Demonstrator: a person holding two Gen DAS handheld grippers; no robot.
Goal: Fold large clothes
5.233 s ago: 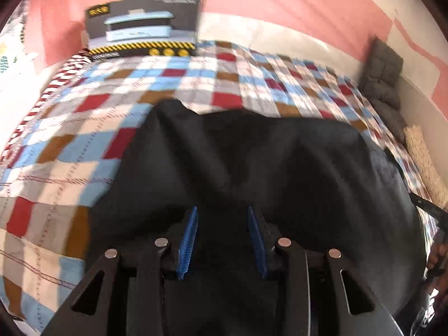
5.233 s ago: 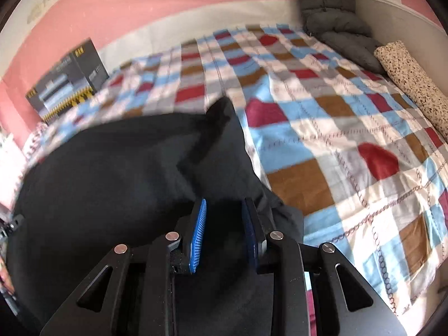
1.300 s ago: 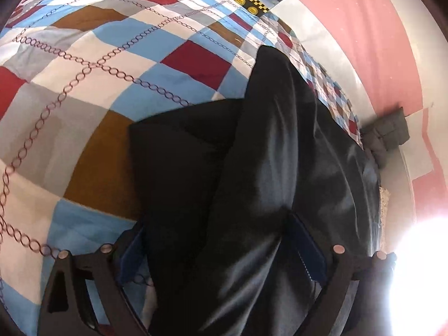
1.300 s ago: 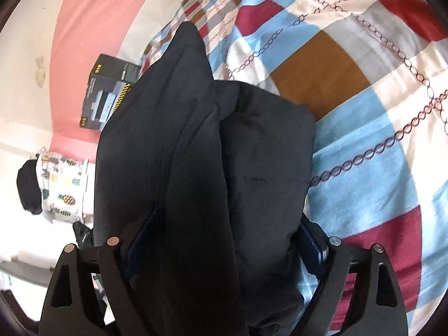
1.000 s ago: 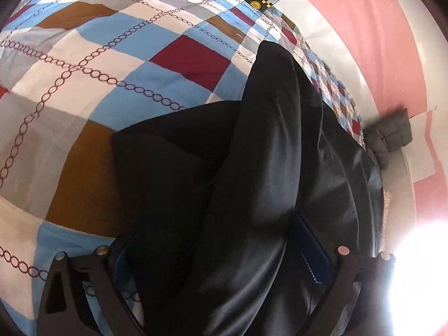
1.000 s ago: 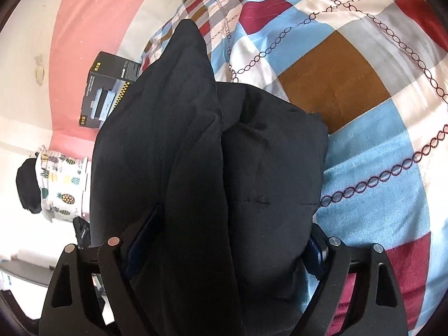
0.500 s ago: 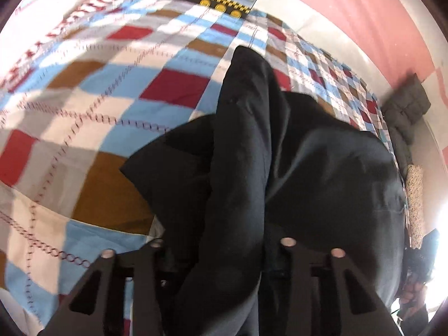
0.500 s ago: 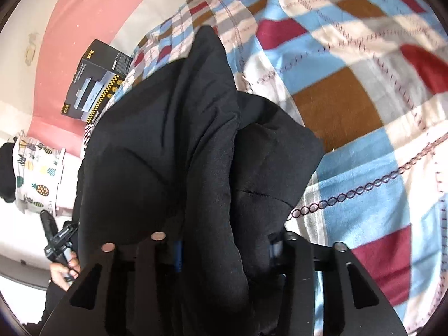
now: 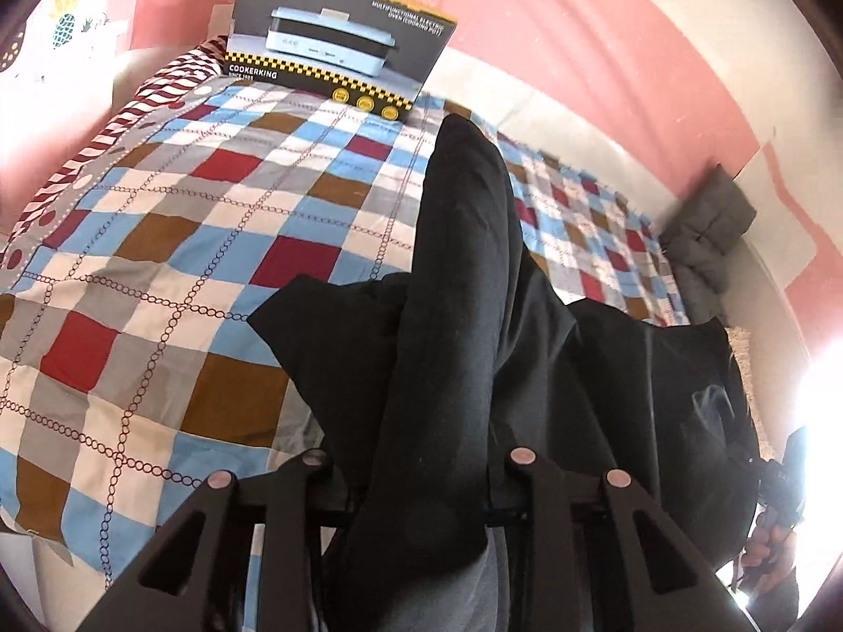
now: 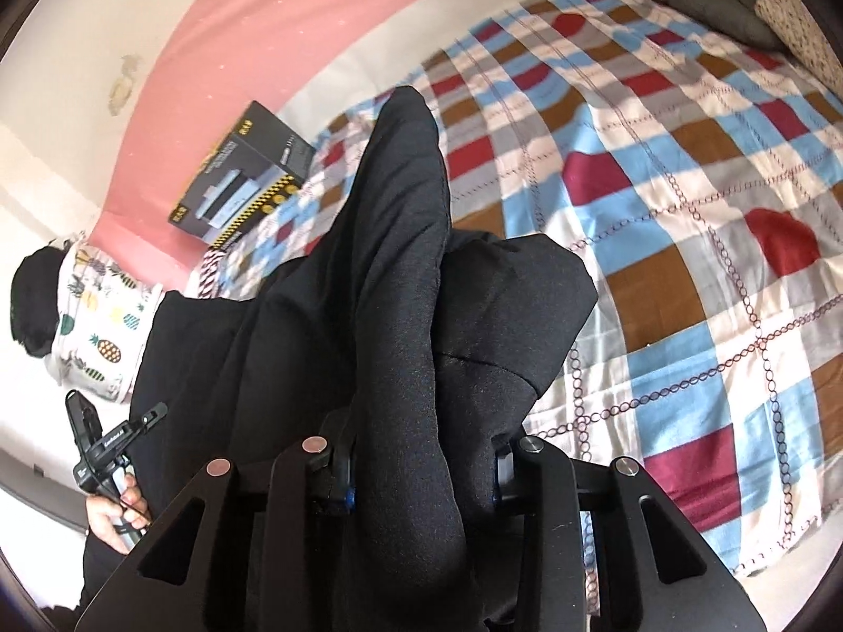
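Black garment (image 9: pixel 453 368) was bunched in both claws, left claw (image 9: pixel 421 466) and right claw (image 10: pixel 421 466) just clamped on it, lifting it off the bed (image 9: pixel 158 263) to fold.

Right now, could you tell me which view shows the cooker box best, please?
The left wrist view: the box faces the camera at the bed's far edge, its printed front readable and unobstructed. In the right wrist view the same box appears smaller and tilted near the pink wall, its print too small to read.
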